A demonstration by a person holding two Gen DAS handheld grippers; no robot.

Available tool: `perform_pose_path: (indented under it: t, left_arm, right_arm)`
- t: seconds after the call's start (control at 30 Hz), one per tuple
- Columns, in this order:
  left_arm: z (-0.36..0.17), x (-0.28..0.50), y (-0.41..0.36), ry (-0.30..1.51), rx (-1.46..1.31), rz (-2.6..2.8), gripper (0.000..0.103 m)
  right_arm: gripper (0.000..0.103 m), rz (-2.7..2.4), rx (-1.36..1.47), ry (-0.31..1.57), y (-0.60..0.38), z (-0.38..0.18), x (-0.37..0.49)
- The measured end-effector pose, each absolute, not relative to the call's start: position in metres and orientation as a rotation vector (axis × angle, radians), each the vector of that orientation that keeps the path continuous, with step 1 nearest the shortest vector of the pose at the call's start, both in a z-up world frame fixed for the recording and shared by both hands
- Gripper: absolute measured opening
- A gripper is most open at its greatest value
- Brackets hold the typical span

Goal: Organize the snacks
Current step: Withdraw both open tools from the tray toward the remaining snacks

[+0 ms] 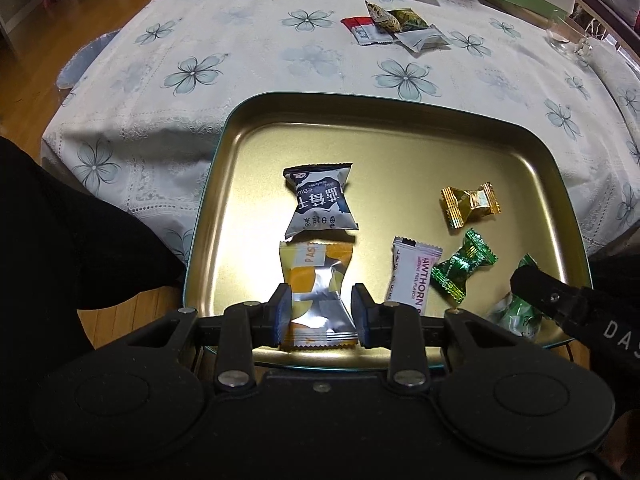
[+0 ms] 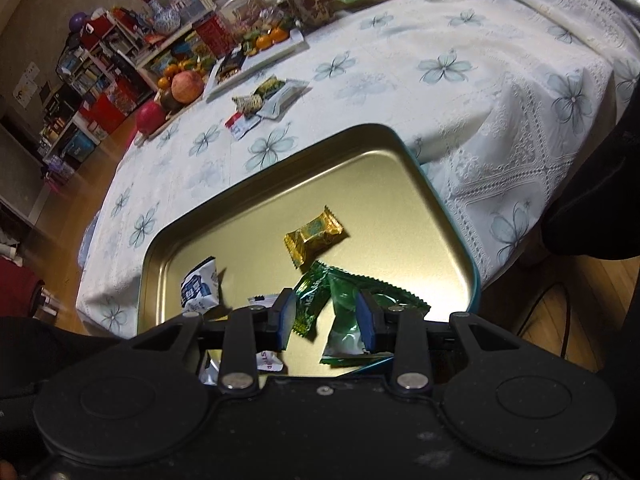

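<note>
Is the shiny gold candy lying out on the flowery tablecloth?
No, the gold candy lies inside the gold tin tray, next to a green candy, not on the tablecloth.

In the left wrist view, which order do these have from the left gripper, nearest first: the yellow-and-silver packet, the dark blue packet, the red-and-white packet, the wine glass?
1. Yellow-and-silver packet: between the fingers of the left gripper, in the tin tray.
2. Dark blue packet: just beyond, mid-tray.
3. Red-and-white packet: on the tablecloth, past the tray.
4. Wine glass: far right, near the table edge.
</note>
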State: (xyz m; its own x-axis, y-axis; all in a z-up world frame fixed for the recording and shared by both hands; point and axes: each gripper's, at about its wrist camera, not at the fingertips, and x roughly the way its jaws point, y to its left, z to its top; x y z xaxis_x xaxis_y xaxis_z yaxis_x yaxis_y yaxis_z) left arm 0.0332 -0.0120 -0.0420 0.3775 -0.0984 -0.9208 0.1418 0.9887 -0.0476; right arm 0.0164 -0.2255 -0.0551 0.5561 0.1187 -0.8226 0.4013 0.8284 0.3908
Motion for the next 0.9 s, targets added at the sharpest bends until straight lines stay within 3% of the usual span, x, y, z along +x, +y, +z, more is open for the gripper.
perform_pose_path:
  t: [0.33,0.9]
  left_arm:
    - [-0.014,0.08,-0.014,1.183,0.027,-0.205,0.042]
    - [0.018,0.219,-0.03,1.098,0.044,-0.178,0.042]
  right_arm:
    - [0.036,-0.103,0.572,1.082,-0.238,-0.034,0.074]
    - [0.036,-0.059,0.538,1.076,-0.266,-0.011,0.238]
